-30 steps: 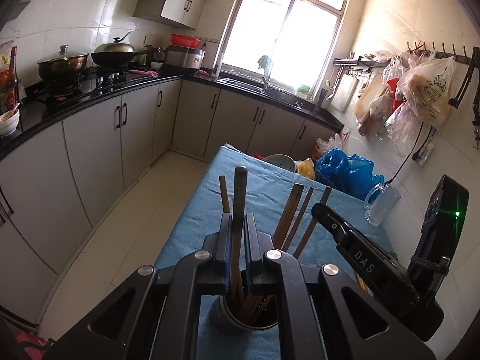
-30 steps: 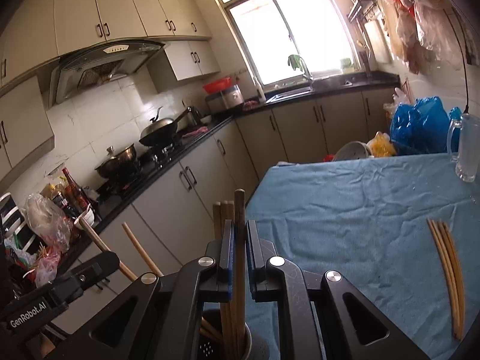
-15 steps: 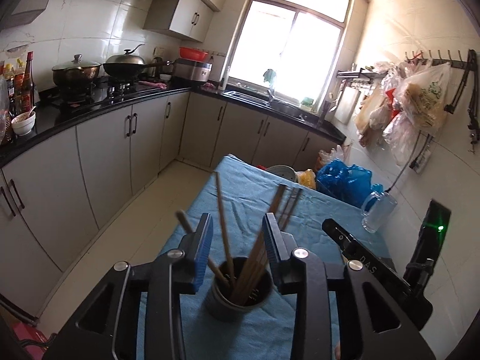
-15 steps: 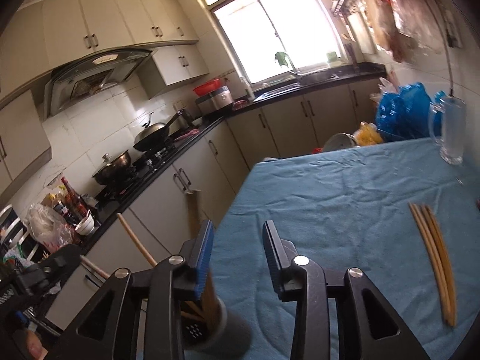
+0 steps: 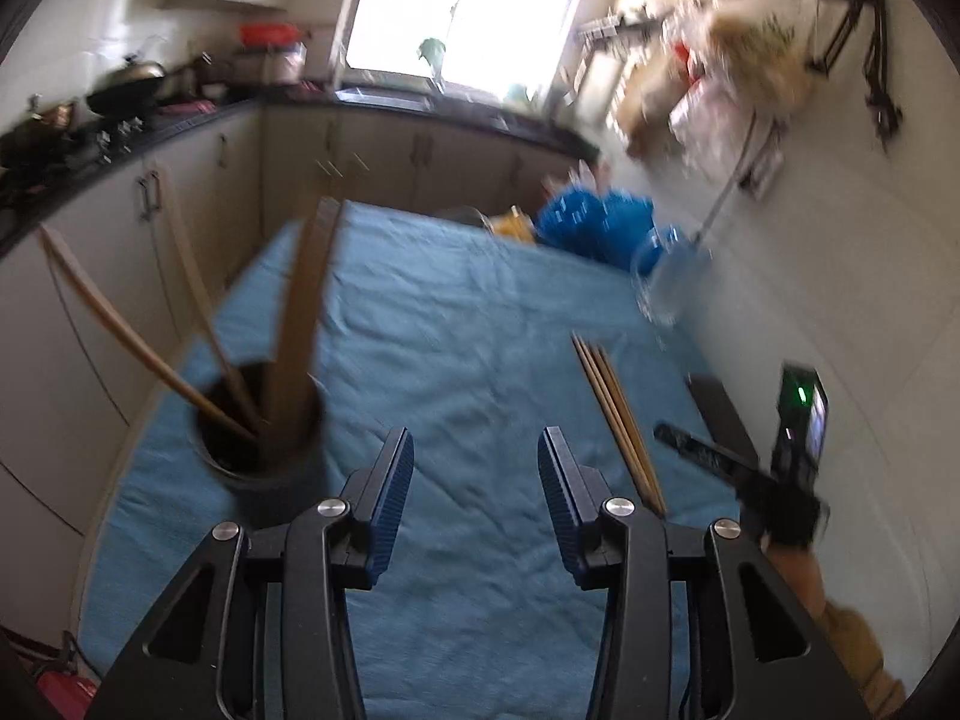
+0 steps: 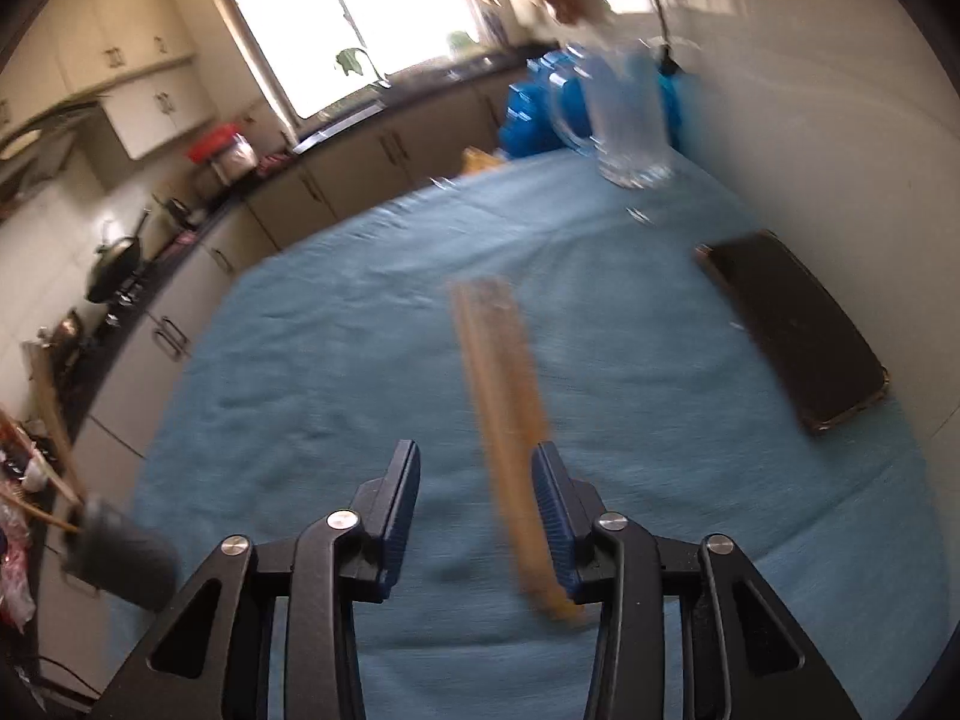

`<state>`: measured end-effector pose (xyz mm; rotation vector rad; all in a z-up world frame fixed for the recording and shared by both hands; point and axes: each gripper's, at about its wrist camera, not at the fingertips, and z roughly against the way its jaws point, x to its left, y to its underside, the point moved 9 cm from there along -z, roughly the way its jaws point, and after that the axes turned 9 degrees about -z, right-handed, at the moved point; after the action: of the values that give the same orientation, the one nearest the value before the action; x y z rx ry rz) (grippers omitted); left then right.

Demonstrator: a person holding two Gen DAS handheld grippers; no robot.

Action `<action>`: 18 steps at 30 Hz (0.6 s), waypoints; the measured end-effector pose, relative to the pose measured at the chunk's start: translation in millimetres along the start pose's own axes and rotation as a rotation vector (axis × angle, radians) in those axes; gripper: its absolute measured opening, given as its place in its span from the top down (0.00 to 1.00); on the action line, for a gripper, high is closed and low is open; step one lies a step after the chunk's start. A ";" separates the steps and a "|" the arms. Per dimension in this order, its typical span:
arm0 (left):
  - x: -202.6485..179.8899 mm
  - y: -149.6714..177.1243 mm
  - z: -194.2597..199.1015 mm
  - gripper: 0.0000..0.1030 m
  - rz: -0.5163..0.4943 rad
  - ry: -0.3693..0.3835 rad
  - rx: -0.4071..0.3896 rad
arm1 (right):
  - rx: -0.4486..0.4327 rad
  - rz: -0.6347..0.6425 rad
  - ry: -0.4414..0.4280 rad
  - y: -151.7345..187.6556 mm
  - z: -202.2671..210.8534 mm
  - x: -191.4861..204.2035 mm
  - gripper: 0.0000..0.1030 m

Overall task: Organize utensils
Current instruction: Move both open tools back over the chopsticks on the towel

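A dark utensil cup (image 5: 264,450) stands on the blue tablecloth (image 5: 456,360) at the left and holds several wooden chopsticks and a spoon. It shows blurred at the lower left of the right wrist view (image 6: 120,558). A bundle of wooden chopsticks (image 5: 618,414) lies flat on the cloth. My left gripper (image 5: 474,492) is open and empty, to the right of the cup. My right gripper (image 6: 474,504) is open and empty above the cloth, with the bundle (image 6: 504,420) lying just inside its right finger. The right gripper's body (image 5: 750,474) shows in the left wrist view.
A glass mug (image 6: 624,120) stands at the far right of the table by the wall. A dark phone (image 6: 792,324) lies on the cloth near the right edge. Blue bags (image 5: 594,222) sit beyond the table. Kitchen cabinets run along the left.
Both grippers opened and let go of the chopsticks now in the cup. Both have swung right and tilted down toward the bundle lying on the cloth.
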<state>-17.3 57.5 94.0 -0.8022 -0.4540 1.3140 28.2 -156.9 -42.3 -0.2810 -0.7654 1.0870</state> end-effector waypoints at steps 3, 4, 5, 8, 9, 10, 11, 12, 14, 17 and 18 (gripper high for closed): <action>-10.1 7.7 -21.7 0.60 -0.016 -0.008 0.047 | 0.034 0.030 0.030 -7.3 -21.7 -14.2 0.69; -11.2 10.1 -27.1 0.60 -0.018 -0.017 0.061 | 0.046 0.038 0.035 -9.9 -29.0 -16.2 0.70; -12.3 13.4 -33.5 0.60 -0.018 -0.026 0.080 | 0.057 0.046 0.043 -11.8 -36.4 -17.4 0.71; -15.9 18.9 -47.0 0.60 -0.011 -0.023 0.120 | 0.059 0.066 0.057 -13.5 -51.3 -19.9 0.78; -16.3 19.8 -50.2 0.60 -0.011 -0.025 0.126 | 0.066 0.070 0.055 -12.8 -53.3 -18.3 0.83; -16.5 21.5 -53.4 0.60 -0.013 -0.027 0.132 | 0.081 0.061 0.036 -12.1 -53.3 -13.2 0.90; -18.7 21.6 -58.4 0.60 -0.018 -0.032 0.139 | 0.111 0.048 0.001 -8.5 -52.5 -7.1 0.90; -17.3 21.2 -60.7 0.60 -0.022 -0.032 0.143 | 0.126 0.050 -0.013 -4.2 -53.6 -3.4 0.90; -23.9 21.0 -70.9 0.60 -0.036 -0.036 0.155 | 0.137 0.078 -0.029 1.4 -51.7 2.0 0.90; -36.8 20.6 -83.9 0.60 -0.058 -0.032 0.172 | 0.097 0.062 0.028 -7.0 -49.3 -17.5 0.91; -42.5 19.9 -89.6 0.60 -0.067 -0.027 0.177 | 0.084 0.038 0.045 -11.3 -48.6 -27.5 0.91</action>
<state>23.0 -5.8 26.2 -0.6170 -0.3770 1.2844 62.5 -178.7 -82.3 -0.2485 -0.6751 1.1425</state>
